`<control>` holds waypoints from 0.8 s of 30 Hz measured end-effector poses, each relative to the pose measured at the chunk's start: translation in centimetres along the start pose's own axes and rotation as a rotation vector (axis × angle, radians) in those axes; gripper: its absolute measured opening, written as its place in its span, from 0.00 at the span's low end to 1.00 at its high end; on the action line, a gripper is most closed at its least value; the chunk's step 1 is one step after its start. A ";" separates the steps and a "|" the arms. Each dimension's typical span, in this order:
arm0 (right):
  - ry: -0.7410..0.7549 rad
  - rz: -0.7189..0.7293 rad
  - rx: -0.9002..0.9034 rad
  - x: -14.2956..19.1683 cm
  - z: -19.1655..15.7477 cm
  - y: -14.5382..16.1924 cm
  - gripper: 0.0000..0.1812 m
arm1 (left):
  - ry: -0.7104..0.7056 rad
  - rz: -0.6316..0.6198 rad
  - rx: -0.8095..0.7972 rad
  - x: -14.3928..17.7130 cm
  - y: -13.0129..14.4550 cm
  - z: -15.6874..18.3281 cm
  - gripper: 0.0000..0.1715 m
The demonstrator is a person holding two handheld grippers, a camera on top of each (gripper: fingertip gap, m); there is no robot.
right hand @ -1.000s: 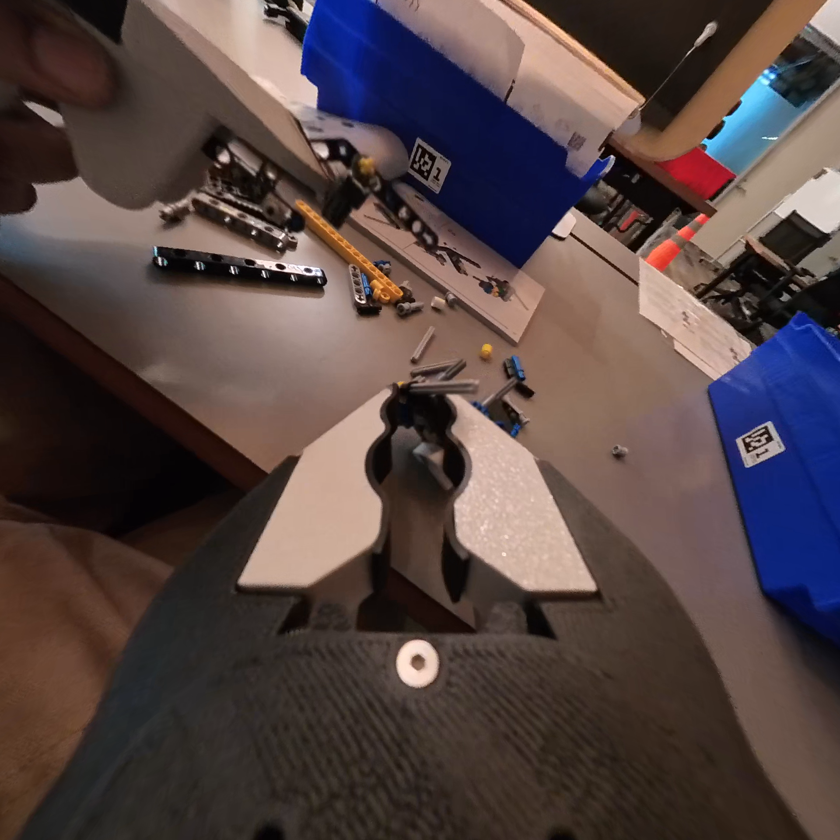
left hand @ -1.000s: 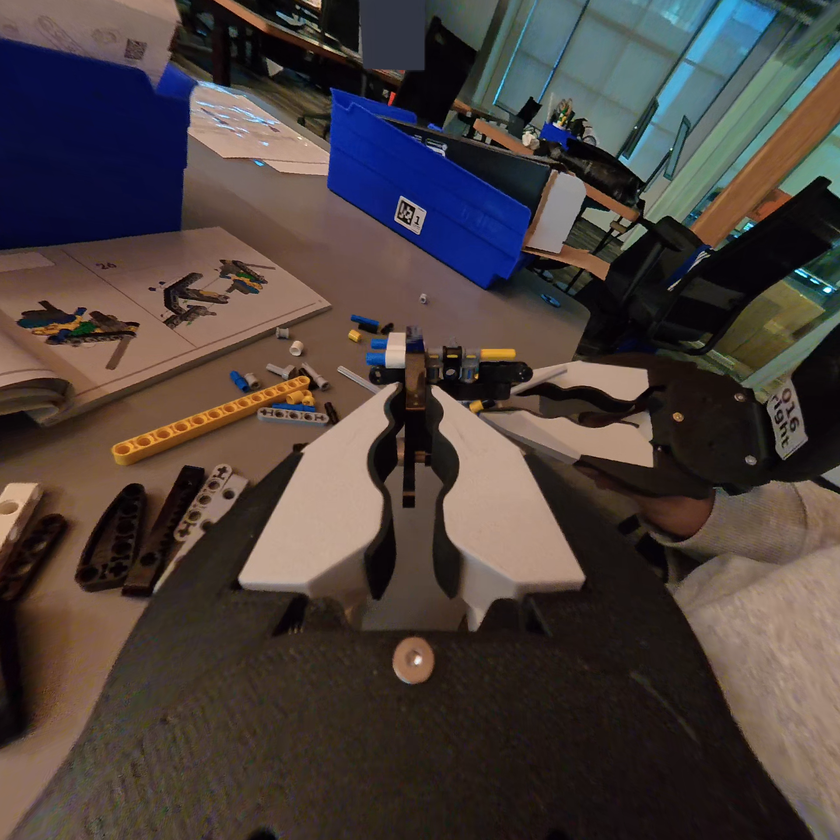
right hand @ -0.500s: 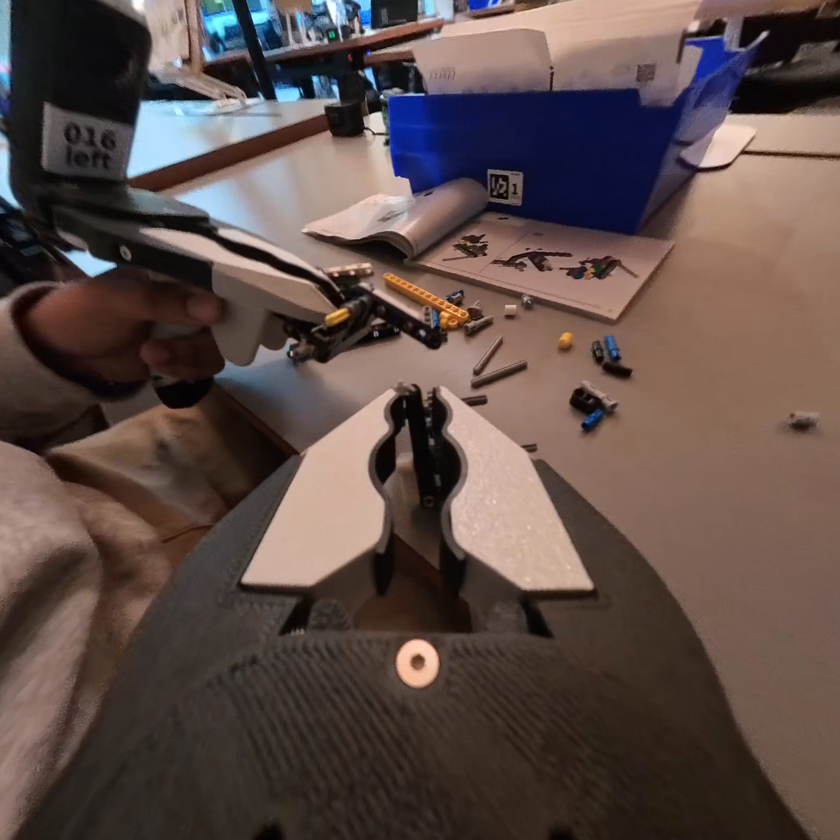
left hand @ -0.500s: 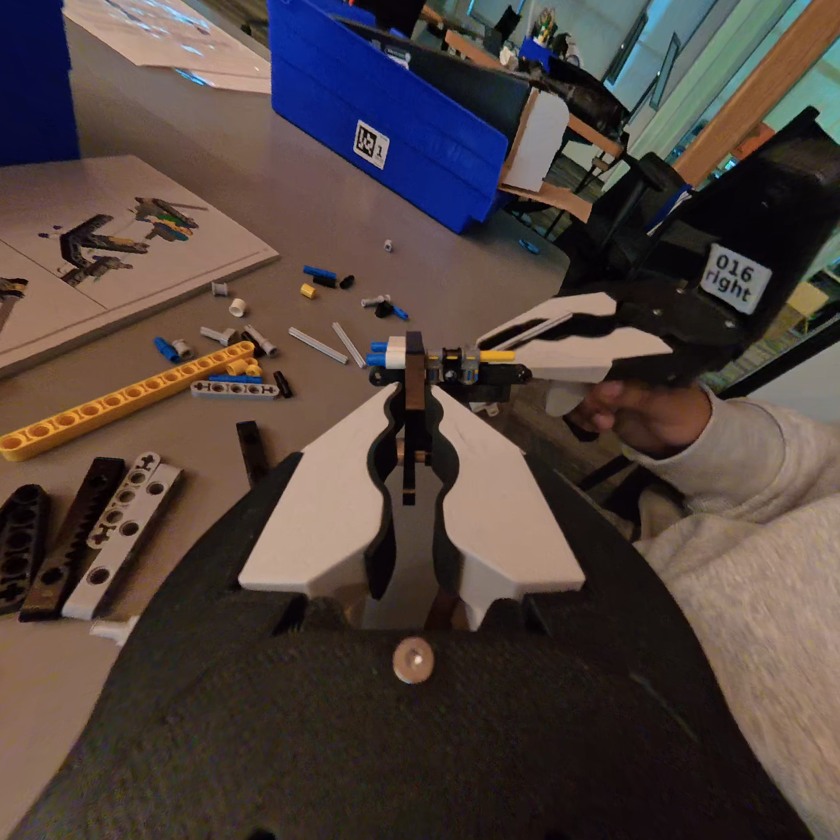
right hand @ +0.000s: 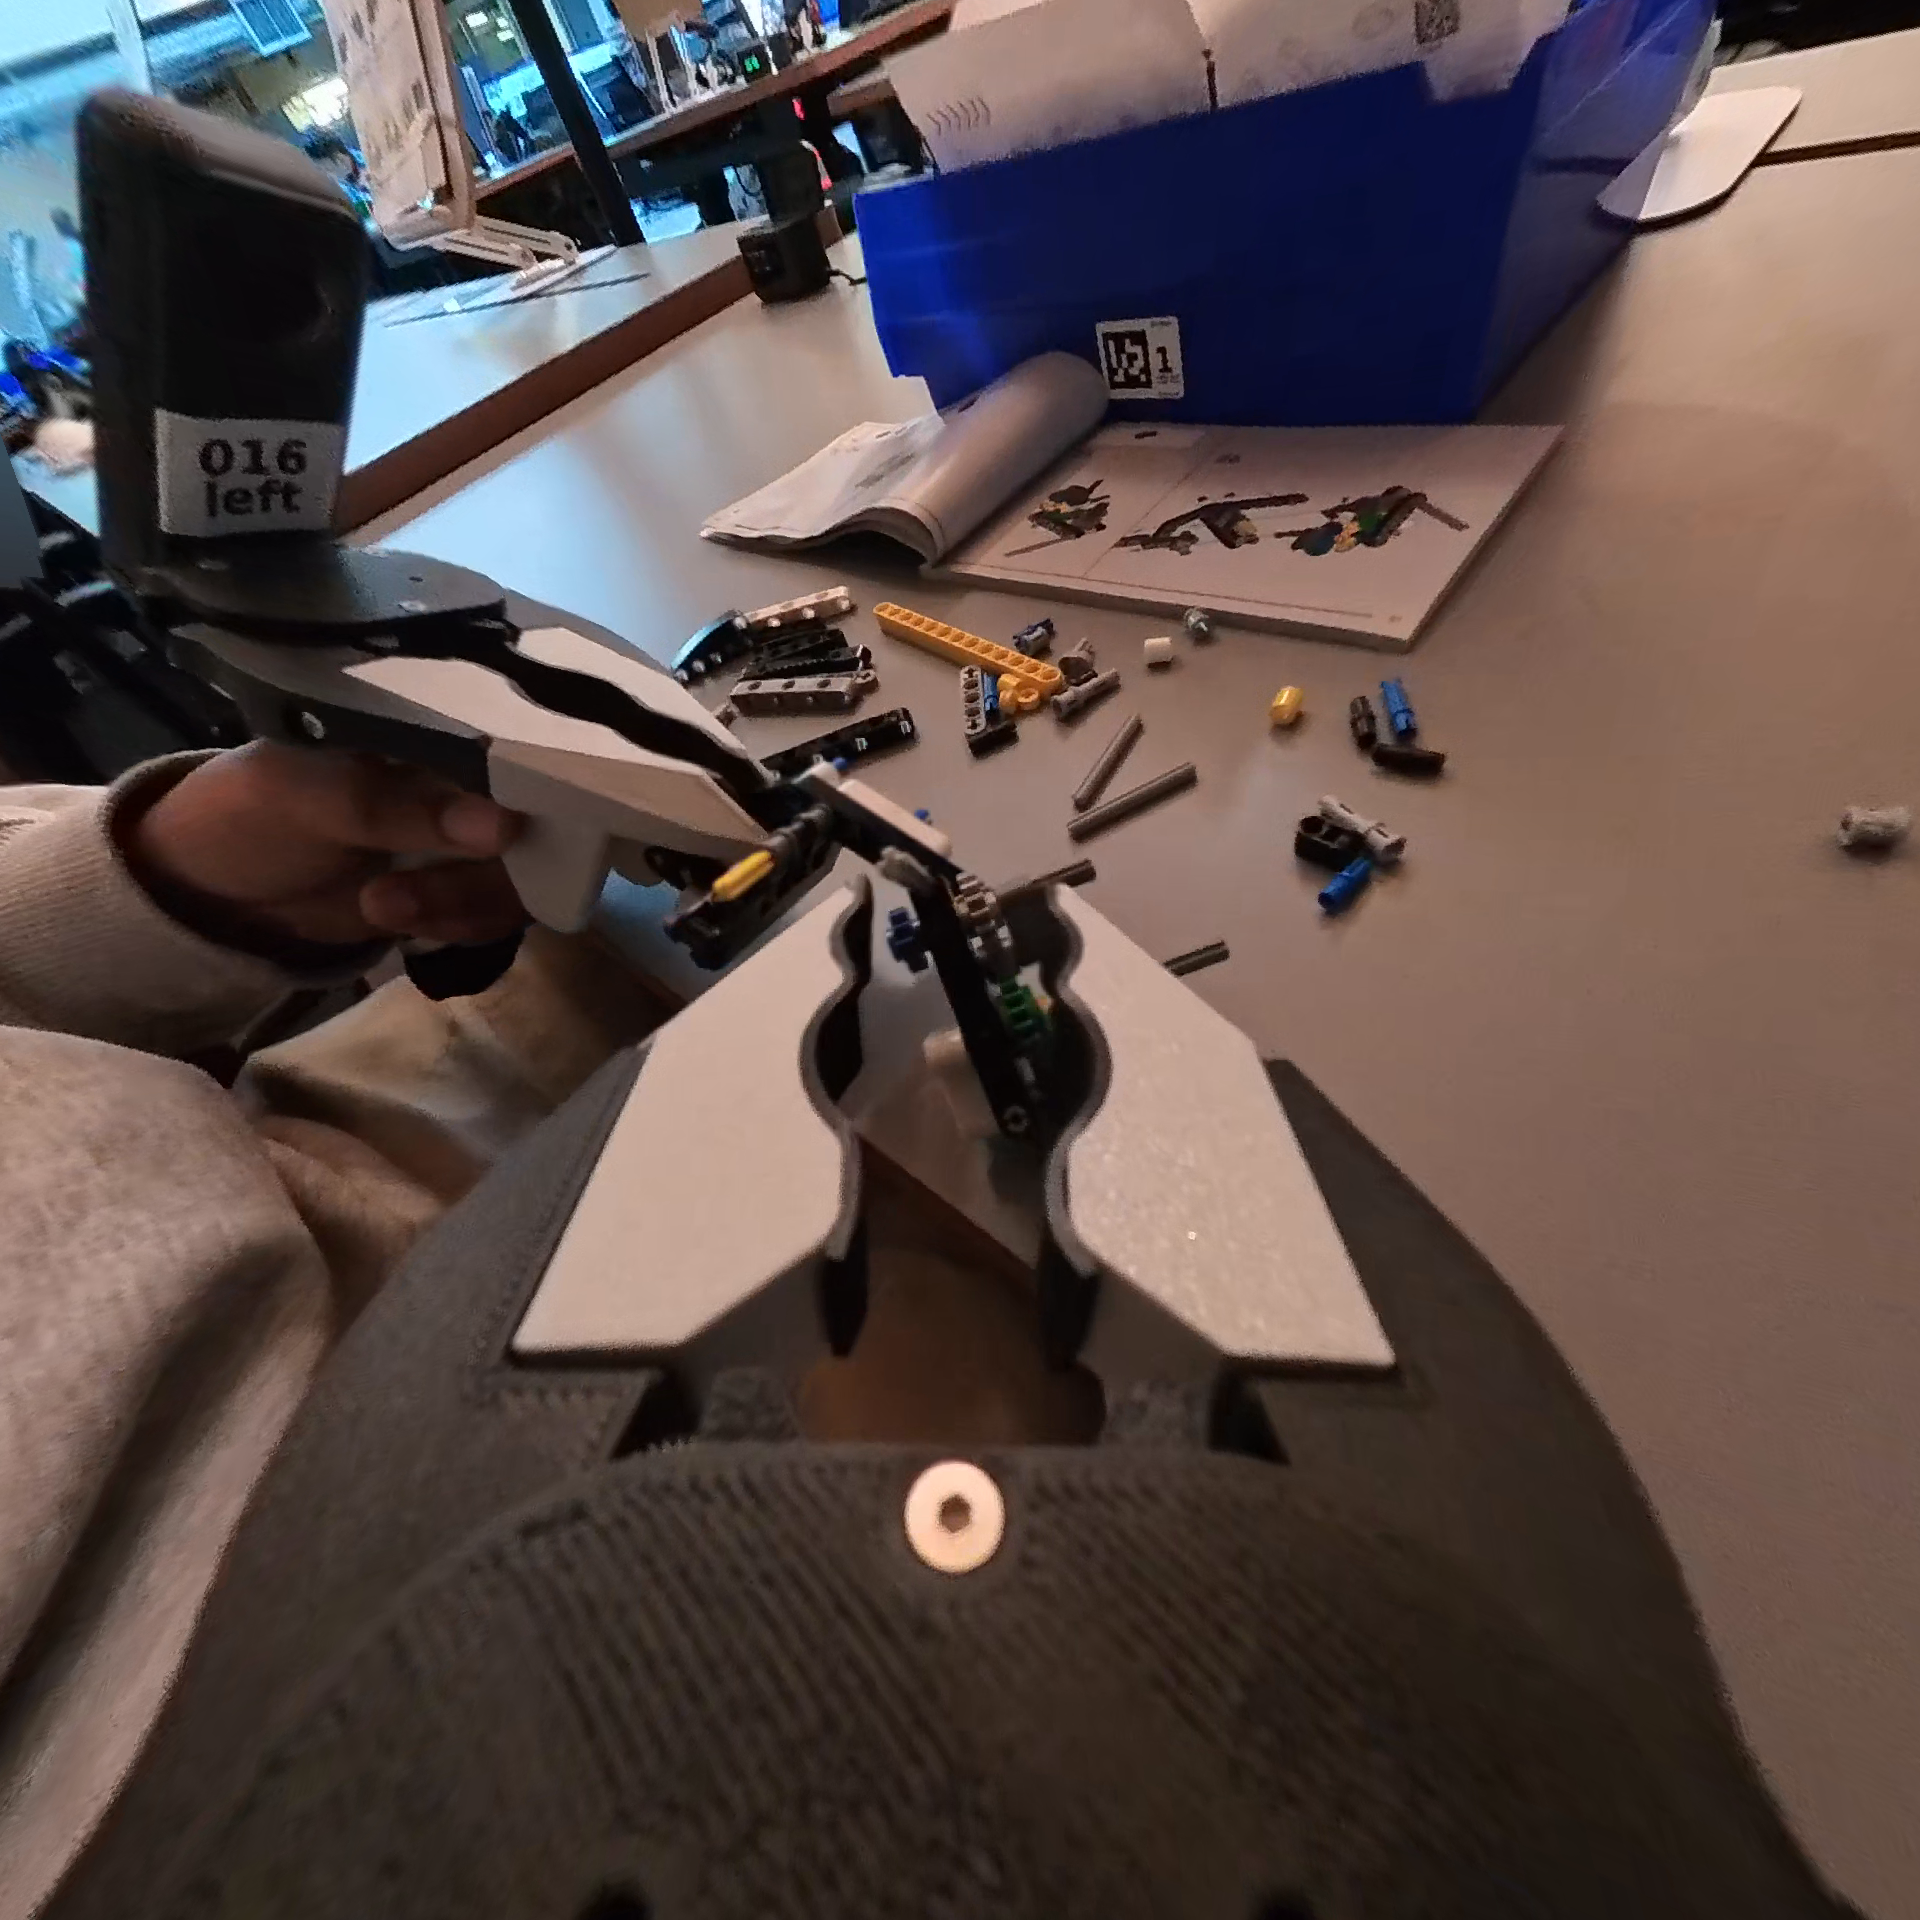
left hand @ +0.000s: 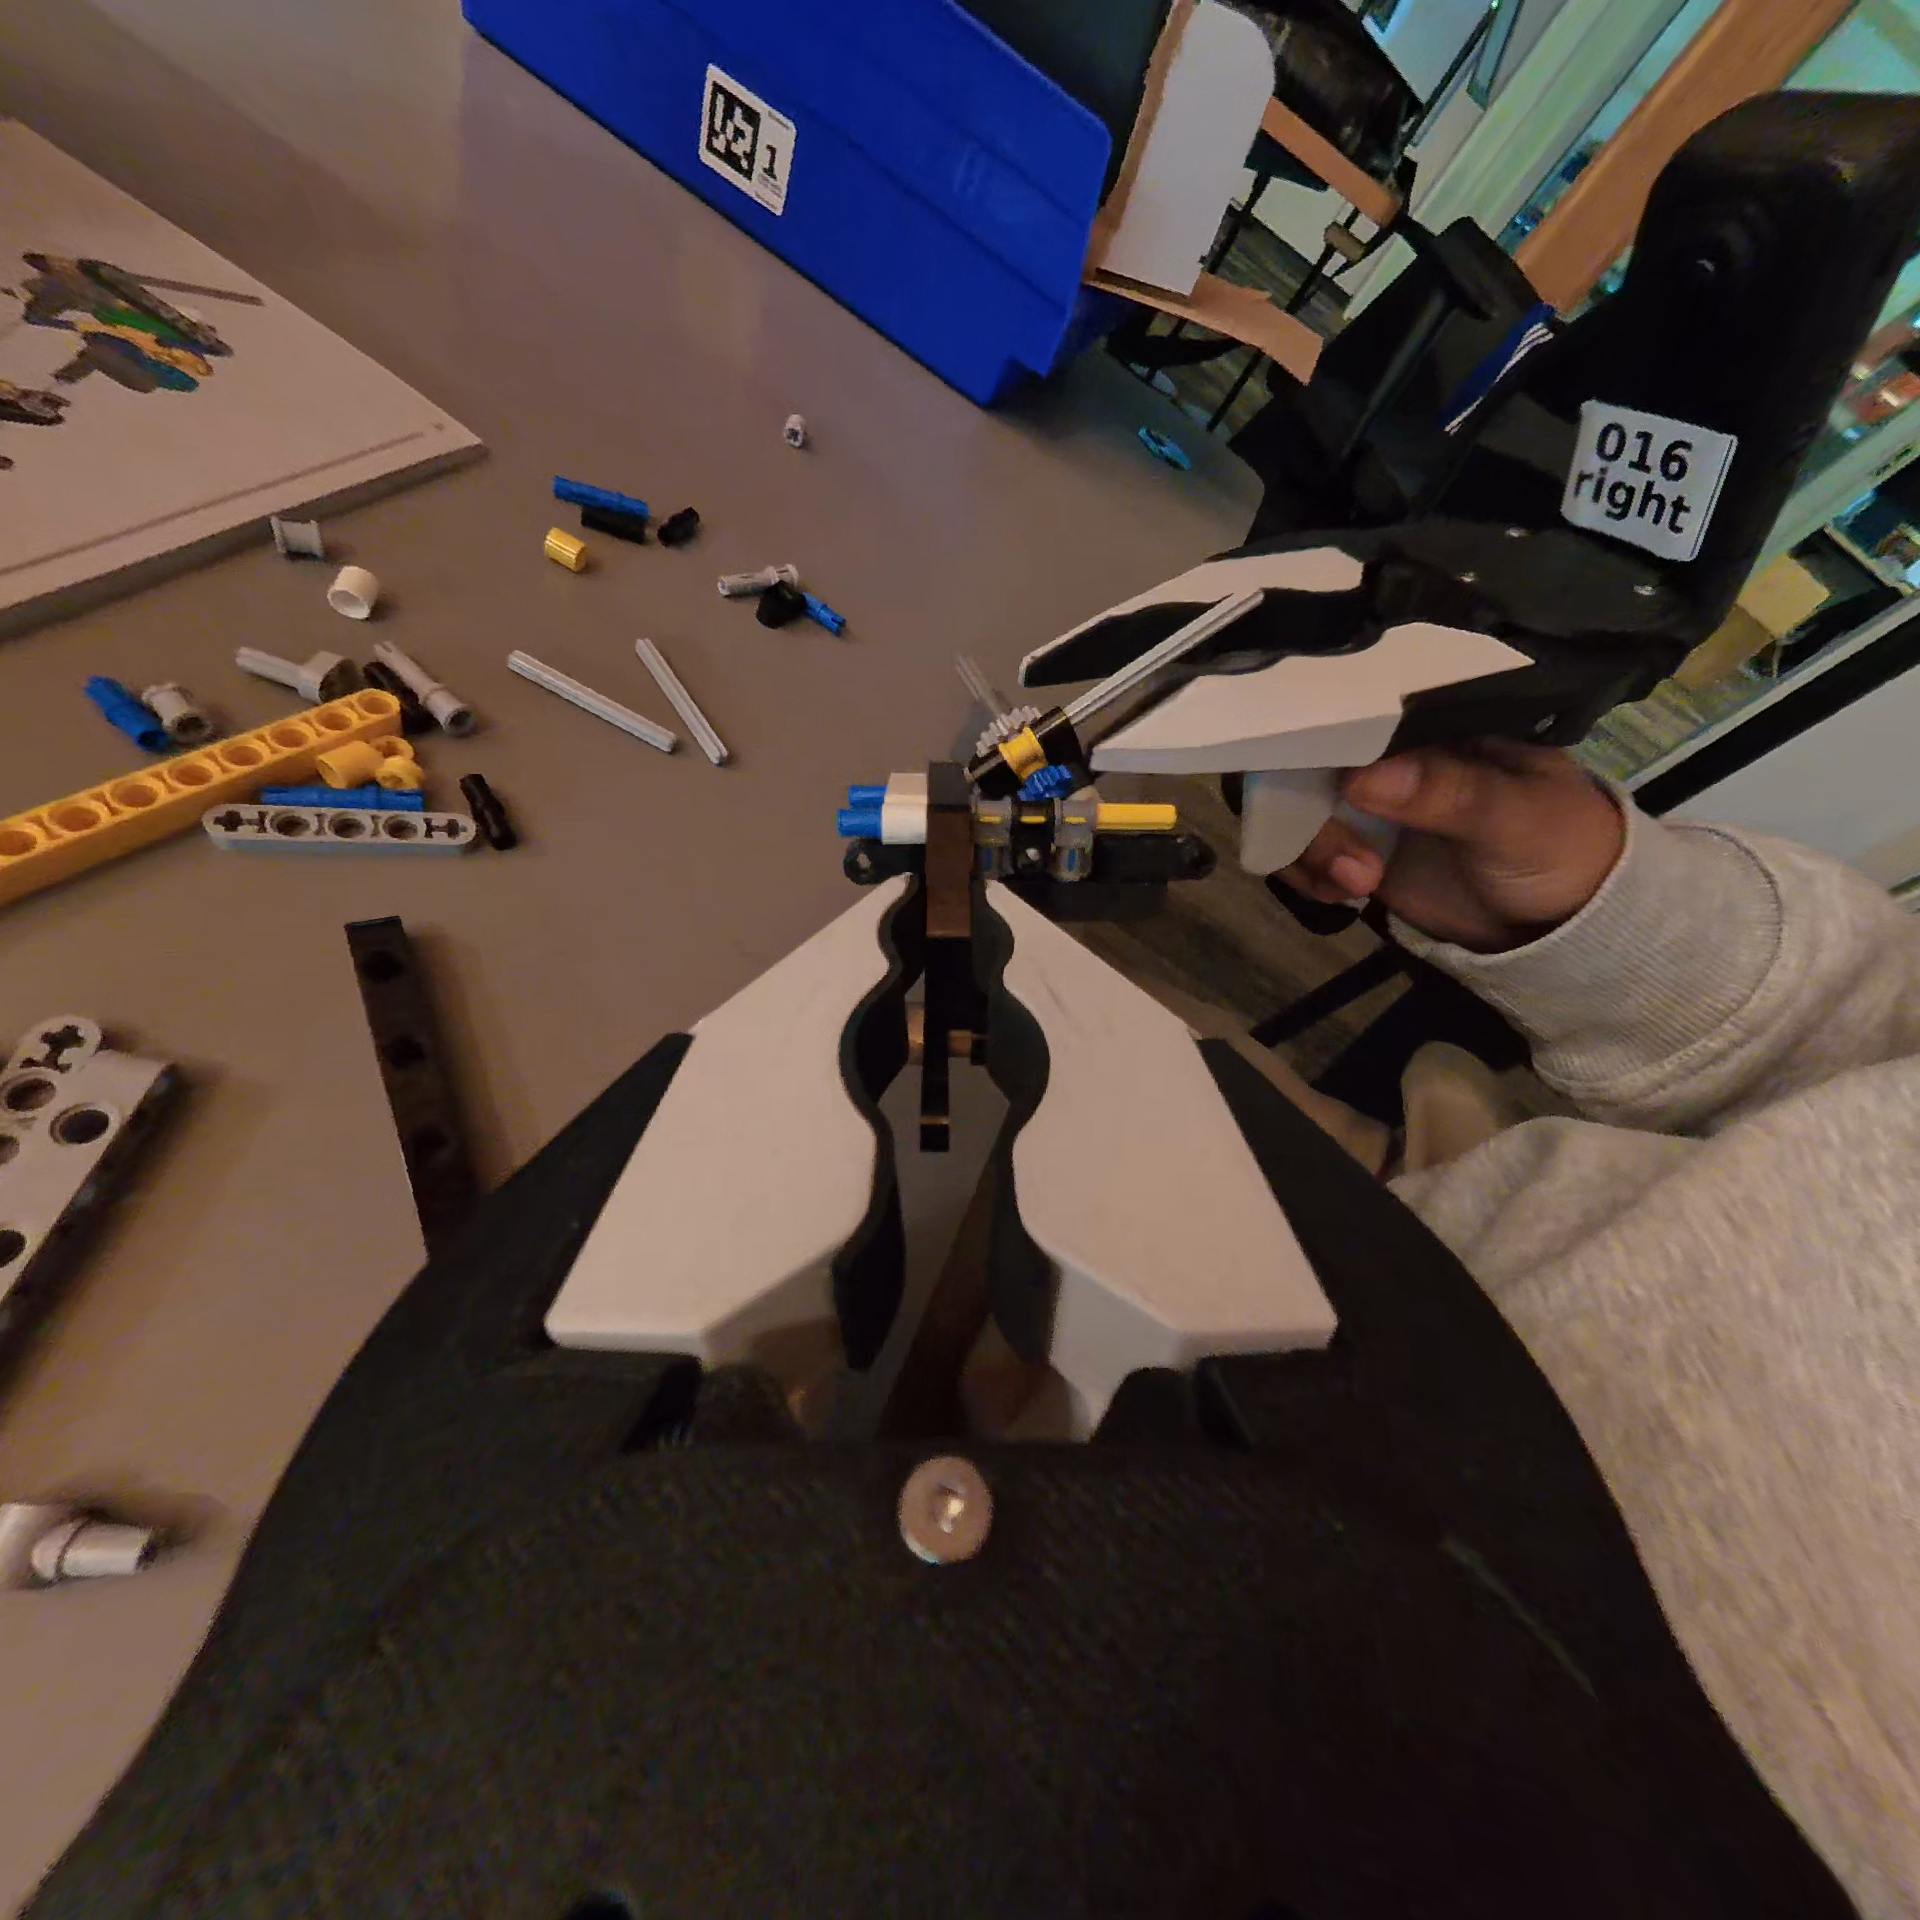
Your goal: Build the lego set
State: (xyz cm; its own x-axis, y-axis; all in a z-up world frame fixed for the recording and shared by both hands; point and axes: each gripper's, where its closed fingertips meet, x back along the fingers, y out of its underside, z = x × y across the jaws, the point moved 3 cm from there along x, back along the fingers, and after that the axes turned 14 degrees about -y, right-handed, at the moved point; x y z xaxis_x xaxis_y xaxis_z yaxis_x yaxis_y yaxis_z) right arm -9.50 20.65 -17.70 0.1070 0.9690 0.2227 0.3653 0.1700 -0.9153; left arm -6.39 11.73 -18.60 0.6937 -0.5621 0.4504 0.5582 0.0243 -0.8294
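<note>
My left gripper point(left hand: 945, 883) is shut on a black beam of a small lego assembly point(left hand: 1023, 831) with blue, white, yellow and grey parts, held in the air above the table's near edge. My right gripper point(right hand: 961, 904) is shut on a black beam sub-assembly point(right hand: 987, 997) with a grey gear, green parts and a grey axle. In the left wrist view the right gripper point(left hand: 1055, 717) comes in from the right, and its sub-assembly point(left hand: 1023, 743) touches the top of the left one. In the right wrist view the left gripper point(right hand: 774, 821) comes in from the left with its assembly point(right hand: 748, 883).
Loose parts lie on the grey table: a yellow beam point(left hand: 197, 774), two grey axles point(left hand: 592, 701), a black beam point(left hand: 405, 1049), and small pins. An open instruction booklet point(right hand: 1247, 530) lies before a blue bin point(right hand: 1299, 260). Another blue bin point(left hand: 883, 156) stands at the back. One gripper's finger ends stand about 6 cm off the other's.
Both grippers have closed in on each other above the table edge. The right gripper's sub-assembly now meets the left gripper's assembly; half a second ago they were apart.
</note>
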 end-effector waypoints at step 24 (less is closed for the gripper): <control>0.562 -0.380 0.617 -0.2 -1.9 2.7 0.22 | 0.064 -0.009 0.069 0.6 0.5 1.5 0.03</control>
State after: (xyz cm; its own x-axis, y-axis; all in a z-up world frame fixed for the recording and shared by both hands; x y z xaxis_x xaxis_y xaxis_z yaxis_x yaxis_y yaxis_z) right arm -6.79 20.54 -19.55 0.5737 0.6261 0.5281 -0.0733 0.6814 -0.7283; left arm -4.99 12.64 -18.25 0.6591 -0.6141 0.4341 0.5959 0.0743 -0.7996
